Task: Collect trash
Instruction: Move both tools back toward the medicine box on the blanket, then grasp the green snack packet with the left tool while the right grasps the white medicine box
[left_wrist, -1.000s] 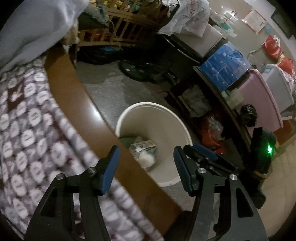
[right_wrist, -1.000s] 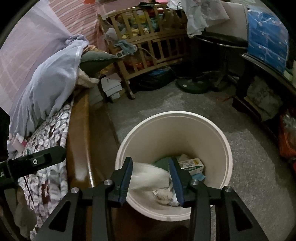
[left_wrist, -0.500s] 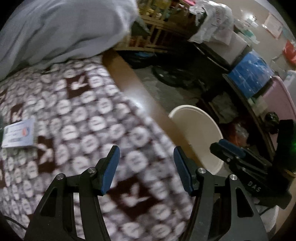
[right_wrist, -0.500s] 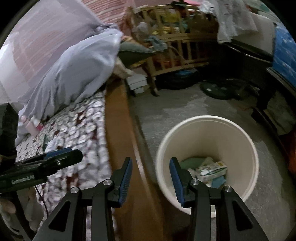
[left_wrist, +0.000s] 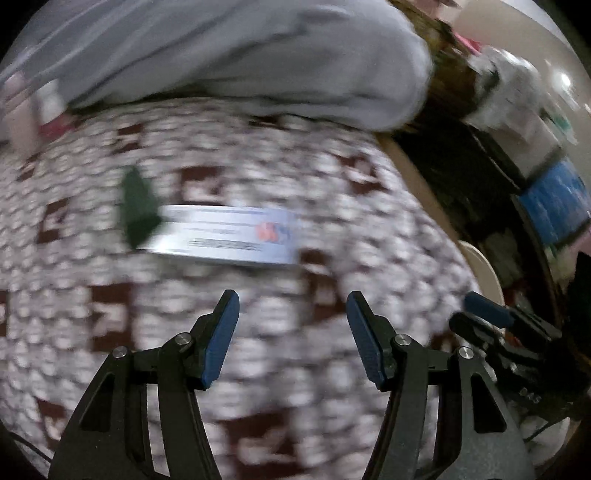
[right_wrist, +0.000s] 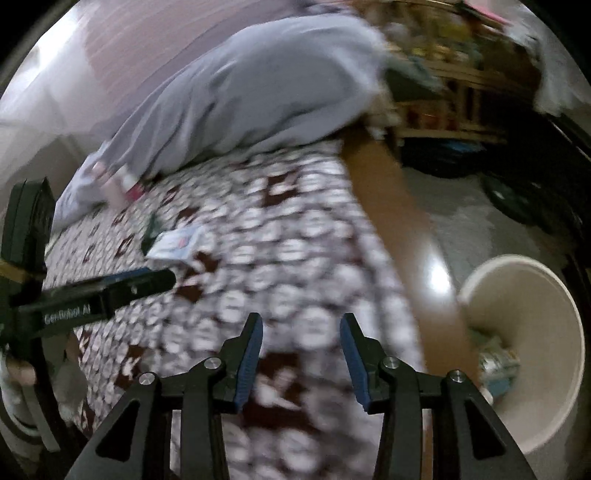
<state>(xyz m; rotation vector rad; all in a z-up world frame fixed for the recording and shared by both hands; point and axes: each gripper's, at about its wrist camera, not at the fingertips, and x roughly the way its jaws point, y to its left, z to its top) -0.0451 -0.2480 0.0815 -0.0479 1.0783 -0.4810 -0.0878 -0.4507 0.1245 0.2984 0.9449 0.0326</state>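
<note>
- Trash left to collect: a flat white printed paper packet (left_wrist: 229, 236) lies on the brown-and-white patterned bedspread (left_wrist: 332, 206), a dark green scrap (left_wrist: 138, 206) touching its left end.
- Both views have swung from the round white plastic bin (right_wrist: 535, 295) to the bed.
- Left tool (left_wrist: 291, 336) is half open, empty, near the packet.
- Right tool (right_wrist: 301, 360) is opening, empty; its trash is dropped.

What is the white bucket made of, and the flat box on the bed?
The white bucket looks like smooth plastic, judging by its even, slightly glossy wall. The flat box seems to be printed cardboard, with straight edges and printed lines, though blur leaves that uncertain.
</note>
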